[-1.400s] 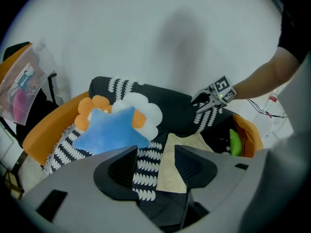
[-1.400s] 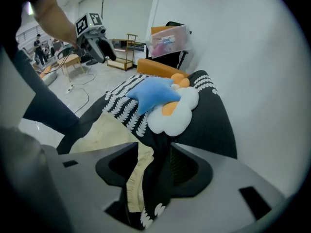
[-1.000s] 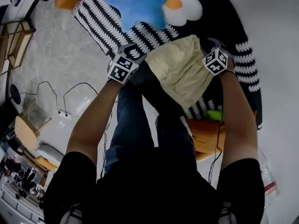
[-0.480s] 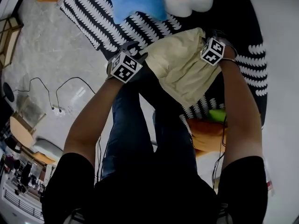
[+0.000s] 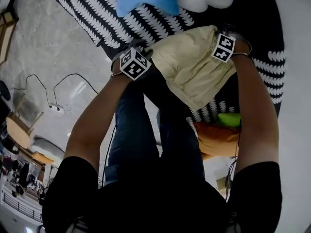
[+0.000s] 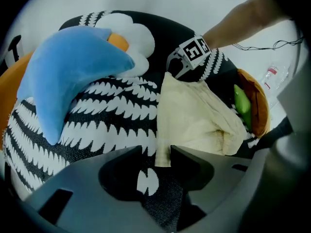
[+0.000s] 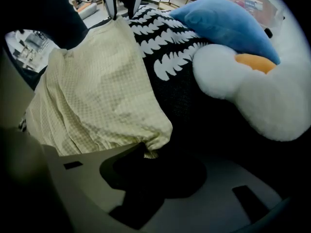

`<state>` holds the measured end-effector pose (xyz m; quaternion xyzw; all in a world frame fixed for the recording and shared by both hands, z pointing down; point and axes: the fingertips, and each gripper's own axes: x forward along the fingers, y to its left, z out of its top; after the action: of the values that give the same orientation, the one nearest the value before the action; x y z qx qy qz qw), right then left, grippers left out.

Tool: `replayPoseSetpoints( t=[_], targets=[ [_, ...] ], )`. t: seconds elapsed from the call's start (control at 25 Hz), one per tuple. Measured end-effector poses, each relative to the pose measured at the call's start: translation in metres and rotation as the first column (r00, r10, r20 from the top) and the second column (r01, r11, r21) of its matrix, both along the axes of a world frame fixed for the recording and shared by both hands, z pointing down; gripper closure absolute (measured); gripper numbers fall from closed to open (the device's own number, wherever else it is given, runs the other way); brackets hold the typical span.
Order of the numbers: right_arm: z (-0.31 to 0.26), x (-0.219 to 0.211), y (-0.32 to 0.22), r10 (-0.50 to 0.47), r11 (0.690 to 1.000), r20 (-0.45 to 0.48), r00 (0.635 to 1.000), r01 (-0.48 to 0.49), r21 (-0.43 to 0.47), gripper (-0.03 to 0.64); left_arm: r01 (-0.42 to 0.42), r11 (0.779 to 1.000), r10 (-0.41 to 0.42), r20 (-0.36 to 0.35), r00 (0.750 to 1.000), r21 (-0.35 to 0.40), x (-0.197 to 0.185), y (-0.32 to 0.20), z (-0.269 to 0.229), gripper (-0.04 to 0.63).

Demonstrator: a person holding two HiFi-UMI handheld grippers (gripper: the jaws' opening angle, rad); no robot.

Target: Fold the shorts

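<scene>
pale yellow shorts [image 5: 194, 72], seemingly light, soft and limp, are hanging over the striped rug [image 5: 97, 13], left gripper [image 6: 163, 153] and right gripper [image 7: 145, 153] each closing on a top corner, likely the best holds.

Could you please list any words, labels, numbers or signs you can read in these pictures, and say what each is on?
No text can be read.
Marker cubes: only black-and-white square patterns, no letters.
Clear packet: red label, too small to read.
</scene>
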<state>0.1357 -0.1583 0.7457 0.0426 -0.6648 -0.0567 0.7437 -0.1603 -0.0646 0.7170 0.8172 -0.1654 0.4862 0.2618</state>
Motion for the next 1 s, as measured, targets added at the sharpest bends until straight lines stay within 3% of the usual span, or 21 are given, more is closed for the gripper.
replayPoseSetpoints(
  t=[0.16, 0.32, 0.68, 1.0],
  targets=[
    [-0.002, 0.004, 0.006, -0.036, 0.998, -0.027, 0.999, 0.035, -0.054, 0.533, -0.016, 0.999, 0.018, 0.037, 0.999, -0.039, -0.002, 0.008, 0.007, 0.477],
    [-0.006, 0.005, 0.012, -0.067, 0.993, -0.022, 0.997, 0.065, -0.093, 0.567, -0.059, 0.998, 0.061, 0.044, 0.997, -0.027, -0.001, 0.017, 0.000, 0.549],
    [-0.031, 0.005, 0.008, -0.132, 0.990, 0.029, 0.991, 0.133, -0.042, 0.577, -0.091, 0.996, 0.089, 0.072, 0.993, 0.015, -0.015, 0.045, -0.041, 0.563],
    [-0.063, 0.022, 0.018, -0.202, 0.978, 0.067, 0.977, 0.199, 0.058, 0.577, -0.164, 0.986, 0.161, 0.064, 0.985, 0.040, 0.020, 0.102, -0.083, 0.564]
  ],
)
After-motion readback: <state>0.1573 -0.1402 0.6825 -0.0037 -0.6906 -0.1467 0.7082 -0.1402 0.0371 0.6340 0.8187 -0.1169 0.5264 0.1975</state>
